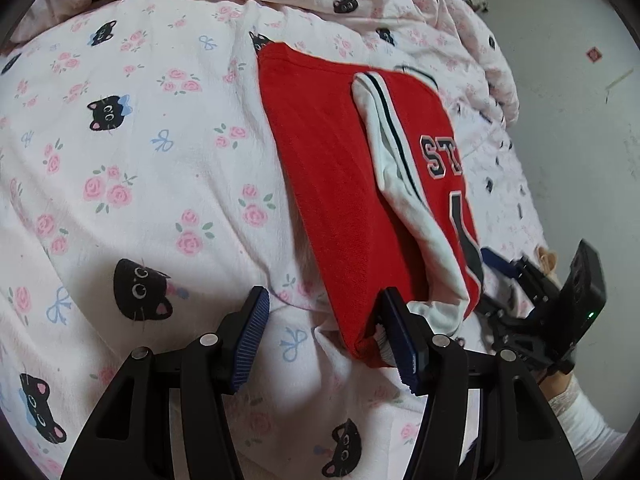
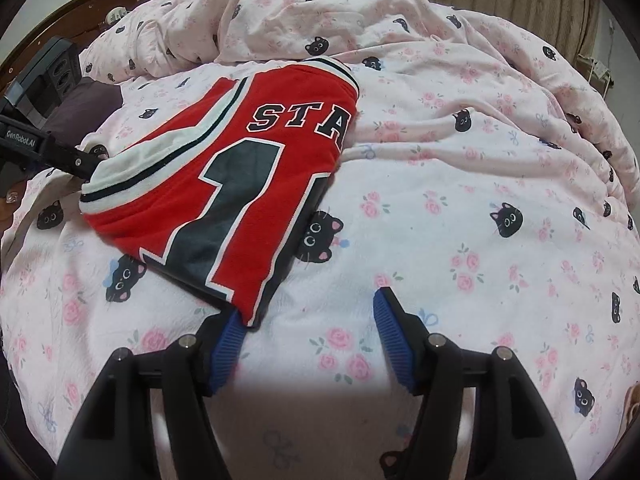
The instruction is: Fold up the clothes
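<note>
Red jersey [image 2: 224,184] lies folded on pink cat-print bedspread [image 2: 460,240], white-trimmed sleeve [image 1: 404,184] turned over top, duvet bunched beyond it.

Left gripper [image 1: 324,336] at jersey's near corner: jaws spread, right pad touching hem edge, nothing pinched.

Right gripper [image 2: 306,338] at jersey's opposite near corner: jaws apart, left pad under fabric tip, no clamp.

Judgement: fold just laid down, release under way. Do well: draw both grippers straight away from jersey, avoid snagging corners; then check edges align, smooth sleeve flat.

Bedsheet [image 2: 460,208] right of folded jersey [image 2: 224,184] open — rumpled quilt [image 2: 320,12] blocks behind.
</note>
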`<state>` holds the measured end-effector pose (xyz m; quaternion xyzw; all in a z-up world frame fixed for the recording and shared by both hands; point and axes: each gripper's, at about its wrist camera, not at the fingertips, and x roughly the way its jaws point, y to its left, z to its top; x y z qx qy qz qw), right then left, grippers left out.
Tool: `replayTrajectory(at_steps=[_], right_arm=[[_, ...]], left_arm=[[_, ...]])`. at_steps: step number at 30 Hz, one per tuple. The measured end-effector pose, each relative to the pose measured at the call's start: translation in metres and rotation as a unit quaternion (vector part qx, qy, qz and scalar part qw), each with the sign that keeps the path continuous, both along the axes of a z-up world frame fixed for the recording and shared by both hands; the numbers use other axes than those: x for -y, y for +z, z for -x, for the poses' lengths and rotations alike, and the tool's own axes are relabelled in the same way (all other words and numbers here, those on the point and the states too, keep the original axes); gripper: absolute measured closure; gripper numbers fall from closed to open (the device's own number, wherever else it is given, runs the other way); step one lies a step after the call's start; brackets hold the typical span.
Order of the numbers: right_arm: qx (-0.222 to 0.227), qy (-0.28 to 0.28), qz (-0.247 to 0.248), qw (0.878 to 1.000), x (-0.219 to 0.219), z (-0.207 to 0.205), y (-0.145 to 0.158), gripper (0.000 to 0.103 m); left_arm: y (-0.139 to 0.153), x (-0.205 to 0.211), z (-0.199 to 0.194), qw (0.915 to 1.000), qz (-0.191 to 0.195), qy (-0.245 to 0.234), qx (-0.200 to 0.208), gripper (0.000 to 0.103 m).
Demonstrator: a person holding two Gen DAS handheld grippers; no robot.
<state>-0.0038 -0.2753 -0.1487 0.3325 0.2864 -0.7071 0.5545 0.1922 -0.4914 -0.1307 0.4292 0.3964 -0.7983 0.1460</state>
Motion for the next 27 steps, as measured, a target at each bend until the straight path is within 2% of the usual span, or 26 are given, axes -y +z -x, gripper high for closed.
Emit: replayTrajectory(at_steps=[3,6,8,12,15,17,21,24,27], right_arm=[[0.024,0.018,0.019,0.999,-0.005,0.0,0.011,0.039],[0.099,0.033,0.048,0.993,-0.014,0.011,0.024,0.039],[0.17,0.034,0.075,0.982,-0.018,0.027,0.032,0.037],[0.286,0.02,0.103,0.953,-0.015,0.056,0.035,0.036],[0.354,0.01,0.106,0.929,-0.005,0.071,0.03,0.036],[0.385,0.005,0.095,0.918,0.003,0.073,0.021,0.036],[0.408,-0.008,0.056,0.911,0.015,0.072,0.002,0.036],[0.414,-0.006,0.051,0.909,0.017,0.069,-0.004,0.036],[0.425,0.007,0.057,0.903,0.021,0.065,-0.006,0.036]], left_arm=[[0.012,0.007,-0.008,0.9992,0.007,0.026,-0.031,0.05],[0.026,0.014,-0.018,0.9951,0.01,0.058,-0.079,0.05],[0.035,0.015,-0.02,0.9916,0.011,0.064,-0.112,0.05],[0.048,-0.008,0.004,0.9897,0.033,0.012,-0.139,0.05],[0.041,-0.026,0.028,0.9913,0.036,-0.046,-0.118,0.05],[0.03,-0.032,0.037,0.9937,0.045,-0.058,-0.085,0.05],[0.009,-0.022,0.038,0.9974,0.05,-0.034,-0.039,0.05],[-0.001,-0.009,0.029,0.9986,0.024,-0.016,-0.044,0.05],[-0.006,-0.008,0.028,0.9985,0.021,-0.018,-0.046,0.049]])
